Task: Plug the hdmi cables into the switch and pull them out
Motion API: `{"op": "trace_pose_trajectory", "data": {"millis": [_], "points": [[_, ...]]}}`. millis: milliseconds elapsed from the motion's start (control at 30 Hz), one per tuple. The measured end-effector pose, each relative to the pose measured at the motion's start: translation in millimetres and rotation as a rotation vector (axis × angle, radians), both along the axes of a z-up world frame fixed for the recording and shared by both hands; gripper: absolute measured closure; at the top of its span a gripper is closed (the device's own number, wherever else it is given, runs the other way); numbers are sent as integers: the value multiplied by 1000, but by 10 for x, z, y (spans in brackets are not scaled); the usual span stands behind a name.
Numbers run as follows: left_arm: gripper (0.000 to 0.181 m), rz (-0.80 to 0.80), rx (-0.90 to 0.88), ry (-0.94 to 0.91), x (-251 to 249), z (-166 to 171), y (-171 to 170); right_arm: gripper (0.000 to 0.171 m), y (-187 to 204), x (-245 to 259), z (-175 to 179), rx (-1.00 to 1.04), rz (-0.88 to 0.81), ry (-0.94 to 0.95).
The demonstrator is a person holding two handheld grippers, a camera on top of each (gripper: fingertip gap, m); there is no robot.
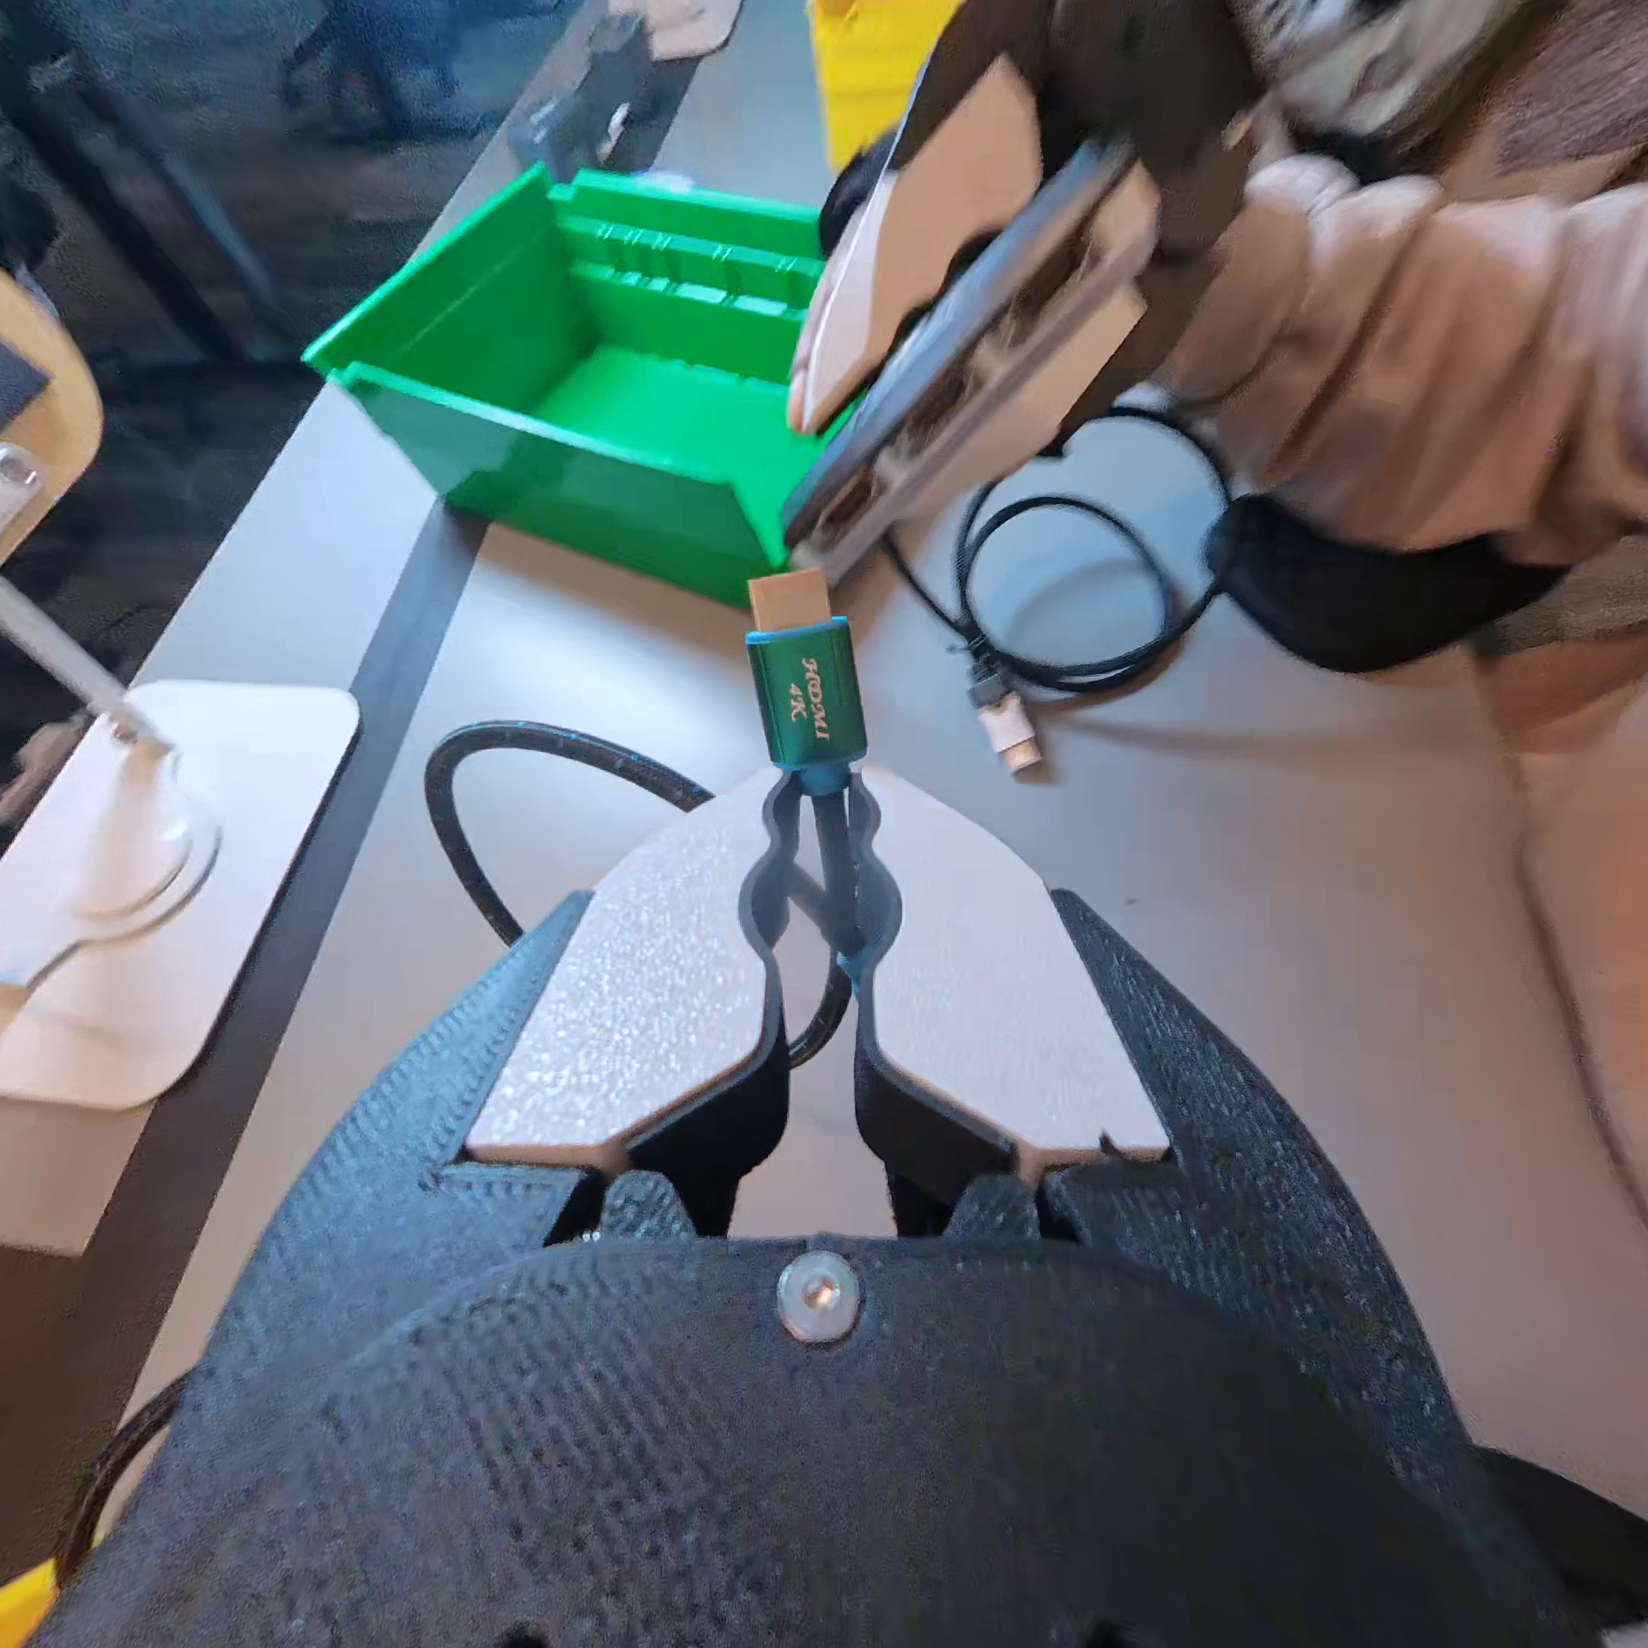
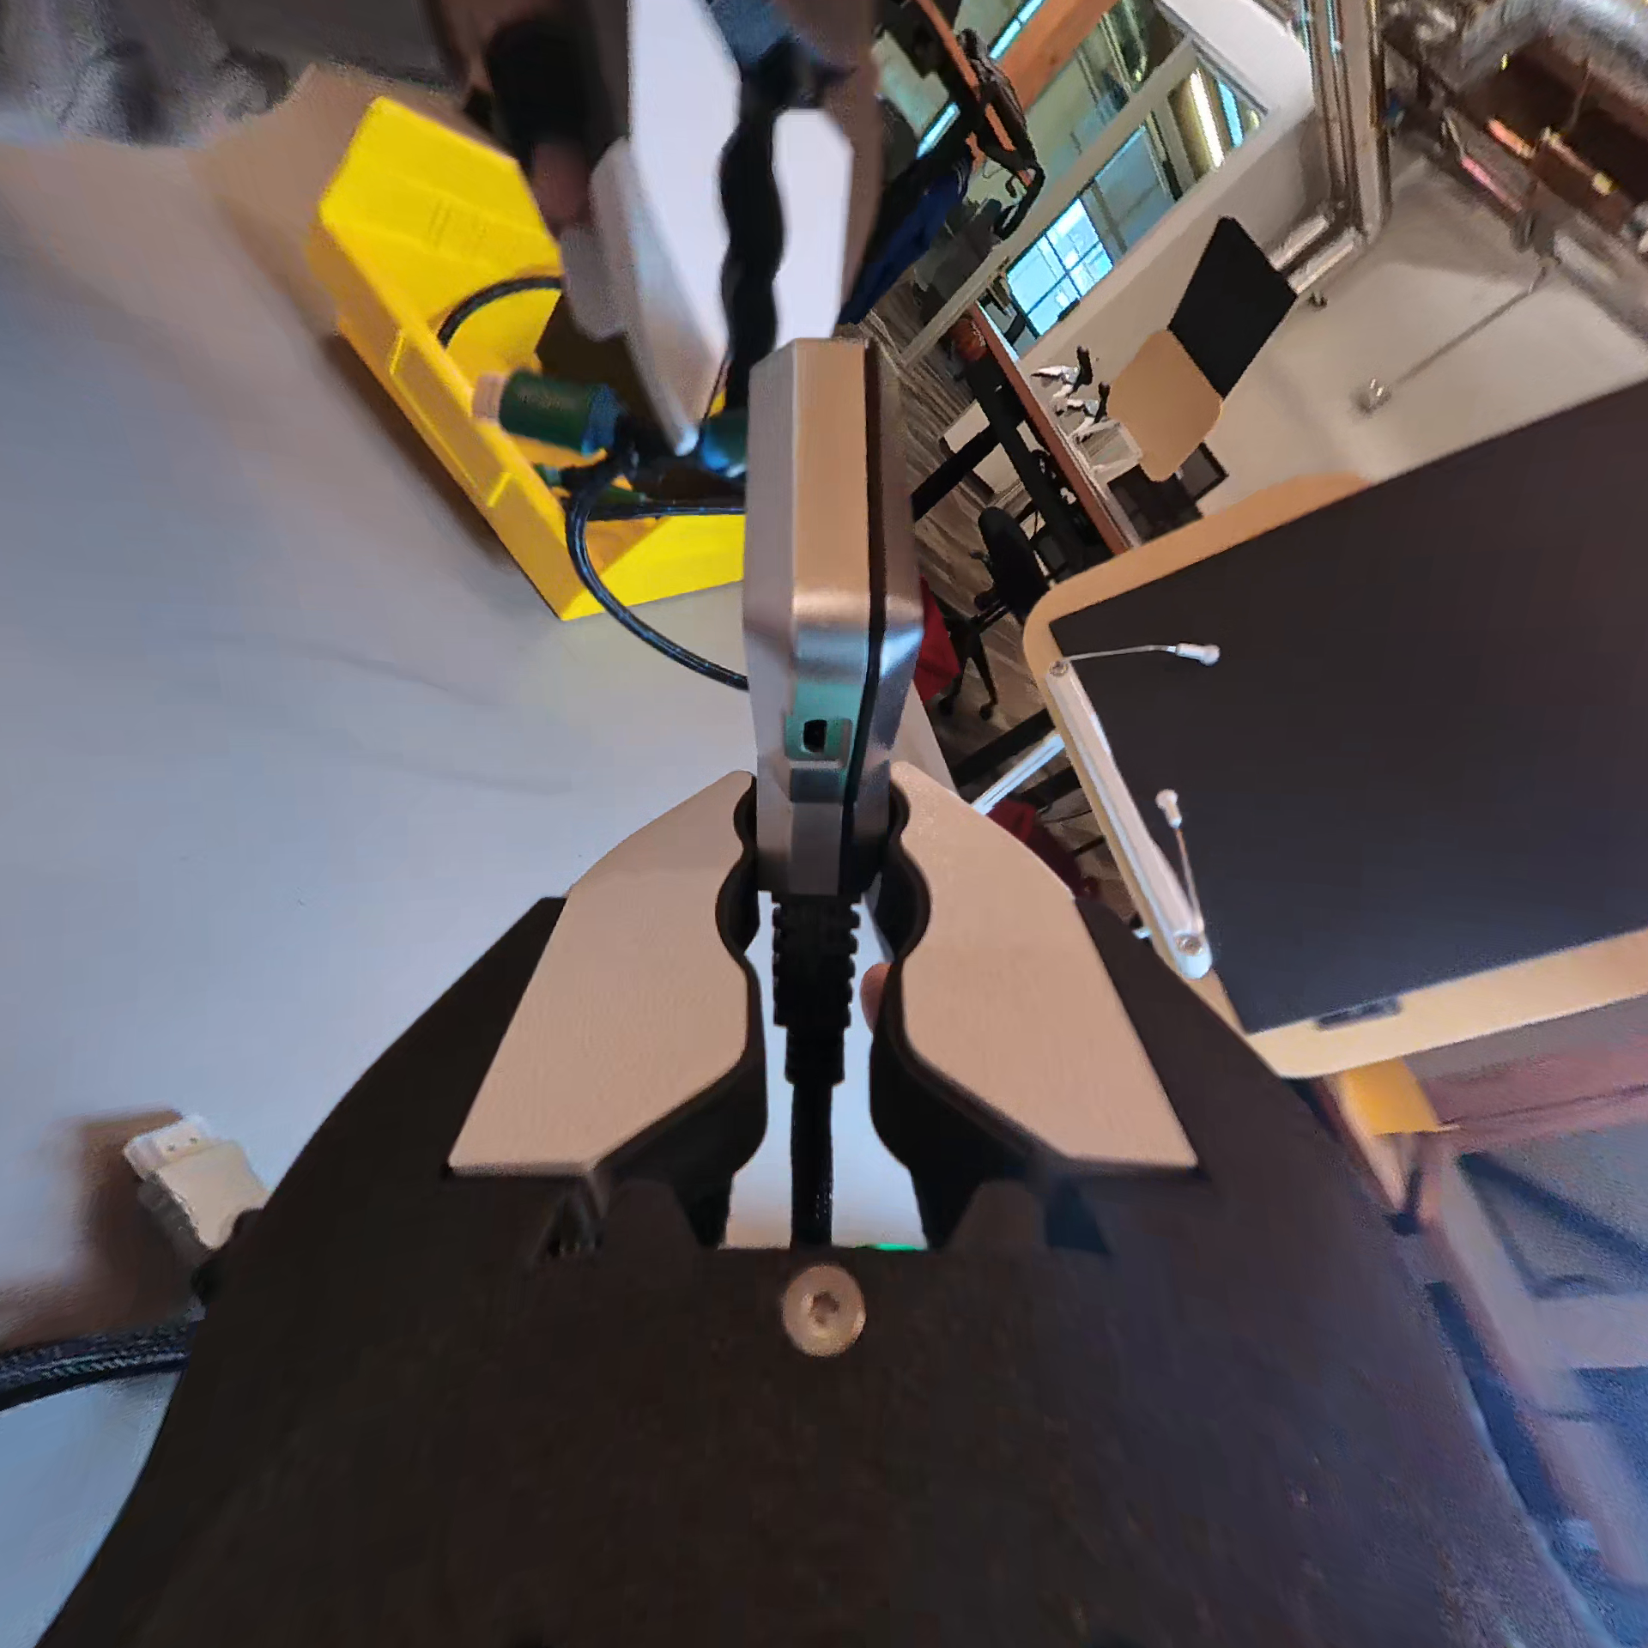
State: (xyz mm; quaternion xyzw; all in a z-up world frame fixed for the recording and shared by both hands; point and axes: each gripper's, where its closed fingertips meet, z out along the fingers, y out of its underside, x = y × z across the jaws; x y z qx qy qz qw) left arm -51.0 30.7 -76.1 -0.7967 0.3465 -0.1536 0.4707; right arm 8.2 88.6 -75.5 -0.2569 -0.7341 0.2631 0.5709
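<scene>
The left gripper (image 1: 816,794) pinches the braided cable just behind a green HDMI plug (image 1: 803,691), whose gold tip points toward 12 o'clock, just short of the grey HDMI switch (image 1: 963,374). The right gripper (image 2: 816,794) clamps that switch (image 2: 820,553) at its cable end. A green bin (image 1: 571,383) sits at 11 o'clock on the table (image 1: 1248,892).

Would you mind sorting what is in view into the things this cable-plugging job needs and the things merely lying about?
Part of the job:
- green HDMI plug, held by the left gripper
- switch, held by the right gripper
- more green plugs in the yellow bin

Lying about:
- green bin, empty
- coiled black cable on the table
- lamp base
</scene>
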Motion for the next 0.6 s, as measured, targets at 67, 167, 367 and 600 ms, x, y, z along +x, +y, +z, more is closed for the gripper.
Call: {"op": "trace_pose_trajectory", "data": {"millis": [67,167,367,600], "points": [[171,-57,-4,-28,67,78,-104,149,-75,0,-23,96,6,-2],[171,-60,-23,53,25,-84,-175,149,-142,-21,-45,256,-11,7],[171,-31,-164,120,-30,-454,-158,148,-153,-191,-347,562,-66,-11],[171,-18,-385,218,-93,-996,-181,149,-150,-330,-711,720,-59,23]]}}
